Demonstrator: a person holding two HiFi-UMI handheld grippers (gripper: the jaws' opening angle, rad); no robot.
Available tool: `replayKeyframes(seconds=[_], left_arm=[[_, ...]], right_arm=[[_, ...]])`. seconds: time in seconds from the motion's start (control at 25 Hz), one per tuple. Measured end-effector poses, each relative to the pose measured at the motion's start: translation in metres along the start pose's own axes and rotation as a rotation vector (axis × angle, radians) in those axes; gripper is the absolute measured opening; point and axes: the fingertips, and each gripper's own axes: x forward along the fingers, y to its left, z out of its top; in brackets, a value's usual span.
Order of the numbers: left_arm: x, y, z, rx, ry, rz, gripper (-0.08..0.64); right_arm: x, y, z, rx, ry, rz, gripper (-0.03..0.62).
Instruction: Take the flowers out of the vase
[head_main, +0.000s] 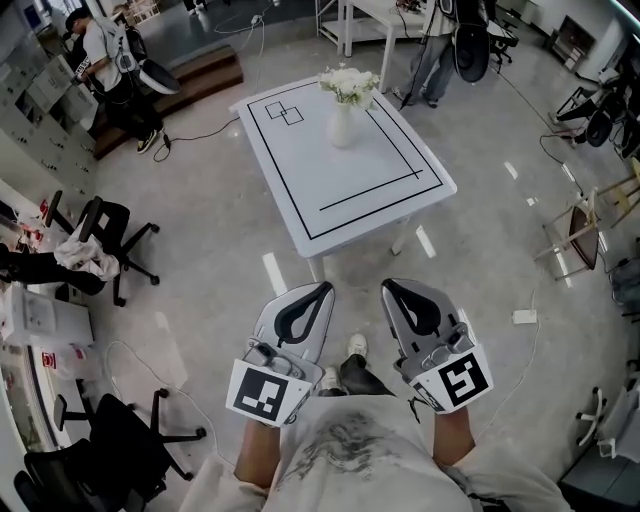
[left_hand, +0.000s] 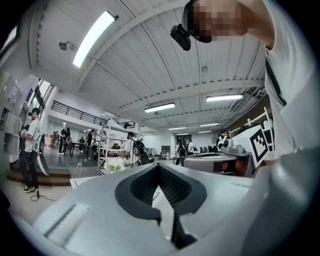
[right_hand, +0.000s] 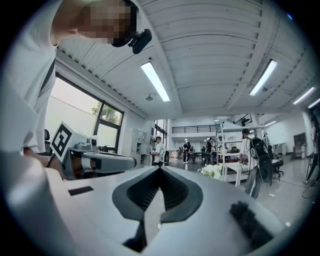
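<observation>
You're holding the left gripper (head_main: 322, 290) and the right gripper (head_main: 390, 288) side by side in front of your waist, both pointing ahead. Each gripper's jaws are pressing together, gripping nothing. Past them the white worktop (head_main: 330, 185) is standing, well apart from both tips. Toward its far end the vase (head_main: 342, 128) is sitting upright, white flowers (head_main: 348, 83) in it, far ahead of both grippers.
</observation>
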Motion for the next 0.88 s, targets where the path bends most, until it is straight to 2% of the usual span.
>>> replayKeyframes(seconds=[0.44,0.88], left_arm=[[0.059,0.017,0.003,0.014,0.012,0.030,0.008],[0.098,0.025,0.014,0.039,0.011,0.079,0.008]], right_arm=[[0.027,-0.055,-0.006,0.013,-0.010,0.043,0.015],[0.044,-0.092,-0.003,0.027,-0.044,0.102,0.015]])
